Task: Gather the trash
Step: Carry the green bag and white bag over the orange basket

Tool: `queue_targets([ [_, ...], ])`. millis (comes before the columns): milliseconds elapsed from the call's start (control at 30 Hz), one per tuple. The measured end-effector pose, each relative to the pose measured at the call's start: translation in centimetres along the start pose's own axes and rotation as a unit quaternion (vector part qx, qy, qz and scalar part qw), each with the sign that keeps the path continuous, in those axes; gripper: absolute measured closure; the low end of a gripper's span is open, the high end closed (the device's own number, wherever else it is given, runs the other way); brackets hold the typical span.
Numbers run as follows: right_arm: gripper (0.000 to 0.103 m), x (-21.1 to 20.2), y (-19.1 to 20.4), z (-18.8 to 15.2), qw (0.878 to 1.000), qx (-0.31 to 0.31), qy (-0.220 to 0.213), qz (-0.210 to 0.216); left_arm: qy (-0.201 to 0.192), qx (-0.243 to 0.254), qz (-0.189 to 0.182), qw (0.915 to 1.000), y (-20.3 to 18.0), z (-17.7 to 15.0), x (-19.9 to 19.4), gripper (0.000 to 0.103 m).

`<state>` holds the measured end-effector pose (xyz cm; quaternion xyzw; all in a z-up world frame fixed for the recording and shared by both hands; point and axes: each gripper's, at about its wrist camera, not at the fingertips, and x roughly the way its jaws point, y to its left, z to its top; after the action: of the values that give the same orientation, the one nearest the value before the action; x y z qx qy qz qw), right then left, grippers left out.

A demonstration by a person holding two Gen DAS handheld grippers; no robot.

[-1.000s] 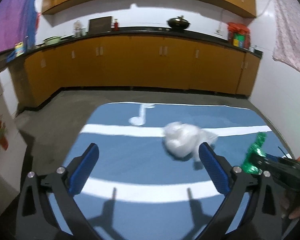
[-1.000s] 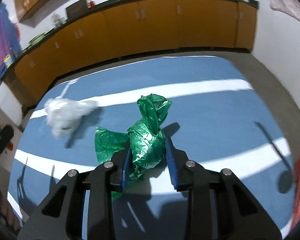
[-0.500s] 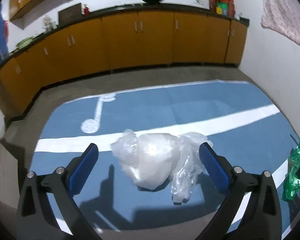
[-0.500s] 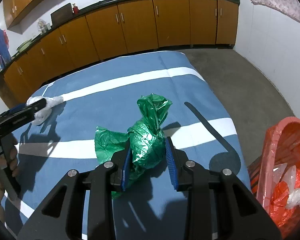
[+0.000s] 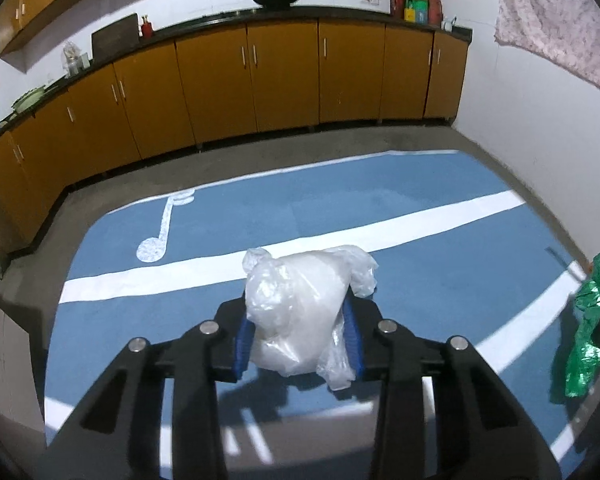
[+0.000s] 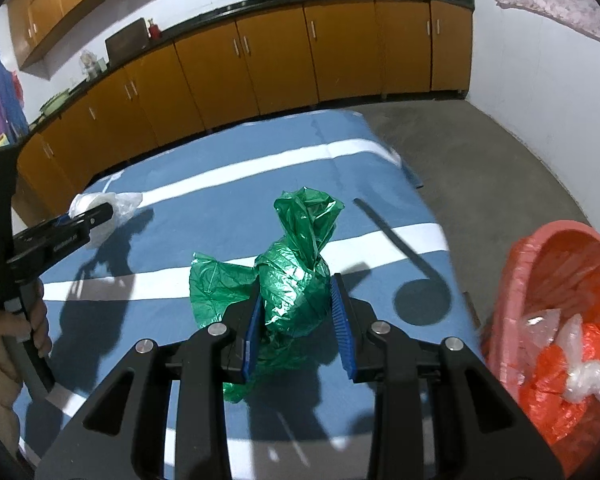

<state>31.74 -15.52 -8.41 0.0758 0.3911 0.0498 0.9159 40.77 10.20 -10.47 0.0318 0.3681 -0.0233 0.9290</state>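
Trash bags are both clamped: white bag (image 5: 300, 312) in left gripper (image 5: 298, 340), green bag (image 6: 296, 292) in right gripper (image 6: 296, 324). Grips should be kept firm & bags swung to red basket (image 6: 516, 280), lower right of frame.

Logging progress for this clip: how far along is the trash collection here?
Done: some bagged trash already lies in the red basket. In hand: left gripper grips the white plastic bag; right gripper grips the green plastic bag. Left: dropping both into the basket.
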Motion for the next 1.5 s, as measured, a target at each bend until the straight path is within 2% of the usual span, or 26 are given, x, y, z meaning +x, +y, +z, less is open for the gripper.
queue_targets([
  [167,0.070,-3.7,-0.9,-0.1,0.999,-0.007,-0.034,-0.016,-0.039,-0.001,-0.005,0.9992,-2.9,-0.2,-5.6,0.066],
  [333,0.070,-8.1,-1.9,-0.4,0.995,-0.028,-0.075,-0.058,-0.074,0.013,-0.003,0.9972,-6.9,-0.5,-11.2,0.065],
  [533,0.070,-12.7,-4.4,-1.4,0.987,-0.042,-0.110,-0.111,-0.093,0.029,-0.009,0.9952,-10.6,-1.8,-16.1,0.065],
  [700,0.070,-15.2,-6.9,-2.4,0.982,-0.030,-0.124,-0.142,-0.090,0.030,-0.040,0.9947,-13.9,-2.5,-18.7,0.065],
  [1133,0.070,-19.3,-13.1,-4.6,0.968,0.010,-0.142,-0.209,-0.098,0.082,-0.112,0.9855,-24.4,-4.3,-21.8,0.064],
  [1500,0.070,-20.3,-16.3,-5.7,0.964,0.038,-0.145,-0.218,-0.079,0.116,-0.153,0.9783,-31.0,-5.8,-21.8,0.064],
])
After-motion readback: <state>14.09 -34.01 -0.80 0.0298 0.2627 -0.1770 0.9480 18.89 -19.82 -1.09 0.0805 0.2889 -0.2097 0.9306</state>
